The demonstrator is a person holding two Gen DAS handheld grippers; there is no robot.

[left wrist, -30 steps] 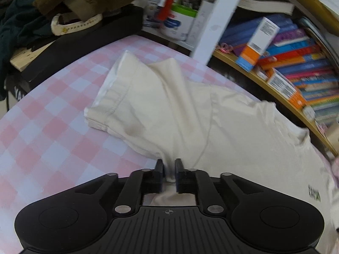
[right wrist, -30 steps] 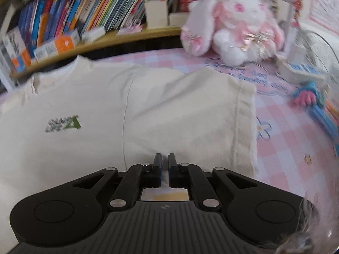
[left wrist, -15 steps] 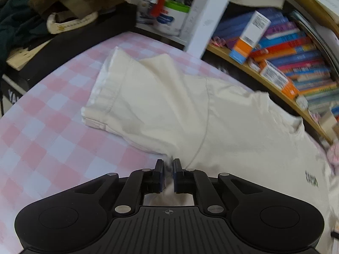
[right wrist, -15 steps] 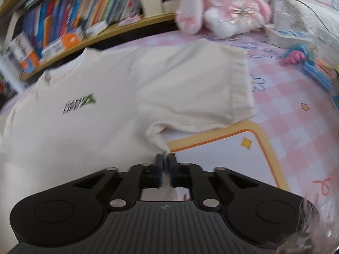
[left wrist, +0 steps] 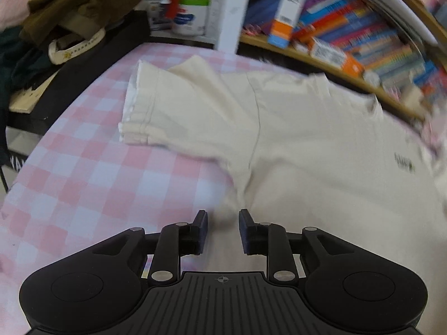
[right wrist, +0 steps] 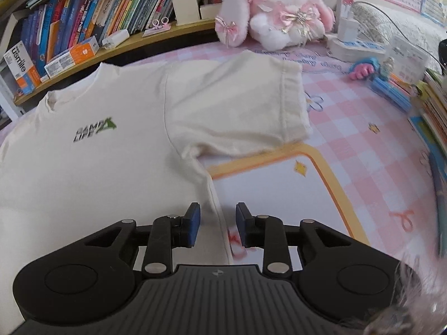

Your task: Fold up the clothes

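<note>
A cream T-shirt (left wrist: 307, 145) with a small green and black chest logo (right wrist: 93, 131) lies spread face up on a pink checked table cover (left wrist: 92, 173). In the left wrist view my left gripper (left wrist: 223, 217) hovers at the shirt's side seam just below the sleeve (left wrist: 173, 106); its jaws are opening and the cloth lies loose between them. In the right wrist view my right gripper (right wrist: 217, 212) stands over the other side edge of the T-shirt (right wrist: 117, 167), below the other sleeve (right wrist: 237, 111); its jaws are opening too, and the pads do not press the fabric.
A curved shelf of books (right wrist: 92, 22) runs behind the table. A pink plush rabbit (right wrist: 276, 8), a power strip (right wrist: 357, 47) and blue toys (right wrist: 391, 89) sit at the right. Dark clothes (left wrist: 69, 8) and a black box (left wrist: 83, 67) crowd the left edge.
Both grippers have let go of the shirt's side edges and their jaws have parted. Both drew back along the sides, so more of each sleeve and the table cover shows.
</note>
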